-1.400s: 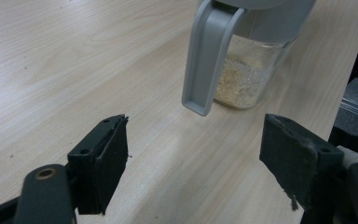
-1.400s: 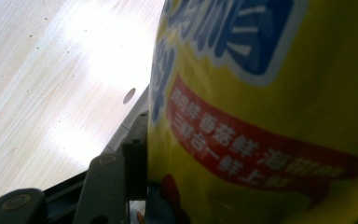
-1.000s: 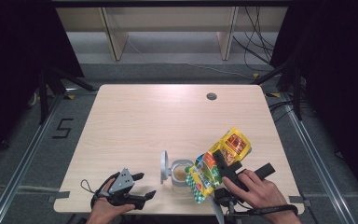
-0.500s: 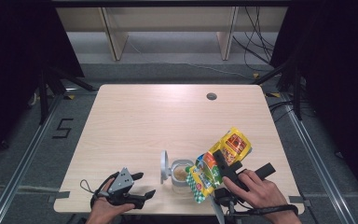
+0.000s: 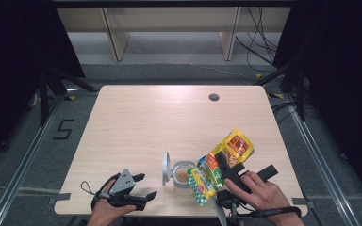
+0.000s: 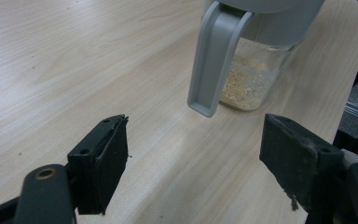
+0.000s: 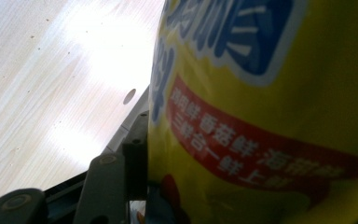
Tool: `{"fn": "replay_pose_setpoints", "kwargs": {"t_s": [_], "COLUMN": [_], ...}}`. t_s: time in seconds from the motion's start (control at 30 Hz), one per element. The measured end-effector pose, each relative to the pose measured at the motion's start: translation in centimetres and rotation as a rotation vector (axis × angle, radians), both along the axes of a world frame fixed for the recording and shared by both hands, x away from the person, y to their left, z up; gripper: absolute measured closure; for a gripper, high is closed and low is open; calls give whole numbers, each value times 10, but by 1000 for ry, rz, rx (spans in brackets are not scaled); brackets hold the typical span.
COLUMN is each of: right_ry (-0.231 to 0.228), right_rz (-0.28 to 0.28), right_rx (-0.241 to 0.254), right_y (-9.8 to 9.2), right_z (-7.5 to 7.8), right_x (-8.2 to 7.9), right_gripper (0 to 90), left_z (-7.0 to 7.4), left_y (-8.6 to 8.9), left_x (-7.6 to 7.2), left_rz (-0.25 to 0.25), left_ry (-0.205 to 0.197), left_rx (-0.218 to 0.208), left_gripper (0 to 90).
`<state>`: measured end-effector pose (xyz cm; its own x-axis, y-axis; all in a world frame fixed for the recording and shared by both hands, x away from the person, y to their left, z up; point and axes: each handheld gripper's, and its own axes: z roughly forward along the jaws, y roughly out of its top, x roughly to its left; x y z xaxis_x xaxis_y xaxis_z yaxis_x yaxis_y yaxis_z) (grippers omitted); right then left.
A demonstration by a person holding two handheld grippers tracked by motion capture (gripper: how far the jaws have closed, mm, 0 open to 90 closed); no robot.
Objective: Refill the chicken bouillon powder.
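Currently the right gripper (image 5: 227, 165) clamps a yellow seasoning pouch (image 5: 221, 162) mid-body, tilted with its lower end over the mouth of a clear jar (image 5: 183, 176) holding pale granules, near the table's (image 5: 169, 117) front edge. Jar's grey flip lid (image 5: 166, 167) stands open on its left side. Left gripper (image 5: 141, 187) rests low at the front left, jaws wide apart and holding nothing, aimed at the jar.

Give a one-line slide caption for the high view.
Right tool tilts a yellow printed pouch over an open clear jar of beige granules; left tool rests open on the wooden table.
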<state>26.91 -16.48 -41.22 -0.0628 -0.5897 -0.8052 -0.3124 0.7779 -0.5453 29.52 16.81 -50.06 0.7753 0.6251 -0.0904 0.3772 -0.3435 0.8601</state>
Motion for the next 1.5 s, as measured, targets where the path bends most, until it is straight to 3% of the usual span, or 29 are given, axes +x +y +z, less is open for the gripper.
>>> {"fn": "replay_pose_setpoints", "kwargs": {"t_s": [0.23,0.4,0.67,0.73,1.03,1.07,1.17,1.23,1.3,1.37,1.5], "right_ry": [-17,-23,-19,-25,-21,-20,-21,-19,-10,-20,-9], "right_rz": [1,-7,-4,0,0,0,-1,-1,-5,-3,-5], "right_rx": [4,-29,-19,-14,-10,-8,-3,-4,-2,-2,-2], "right_y": [-1,2,1,0,-1,-1,-1,-2,-2,-2,-2], "right_z": [1,-1,-1,-1,-2,-1,0,0,0,0,0], "right_x": [-1,-1,-1,-1,0,-1,0,-1,-1,-1,-1], "right_gripper": [509,509,519,520,521,521,521,521,521,521,522], "left_z": [0,0,1,2,1,1,1,1,1,1,1], "left_y": [1,0,1,2,1,1,2,1,2,1,2], "left_x": [0,0,0,1,1,0,1,1,2,1,1], "left_rz": [-8,-8,-5,-21,-19,-5,-17,-12,-21,-12,-20], "left_ry": [-4,-2,-6,-25,-20,-4,-20,-20,-23,-17,-21], "left_rx": [11,13,13,35,19,13,27,15,29,10,27], "left_gripper": [227,226,226,226,226,226,226,226,226,226,226]}}
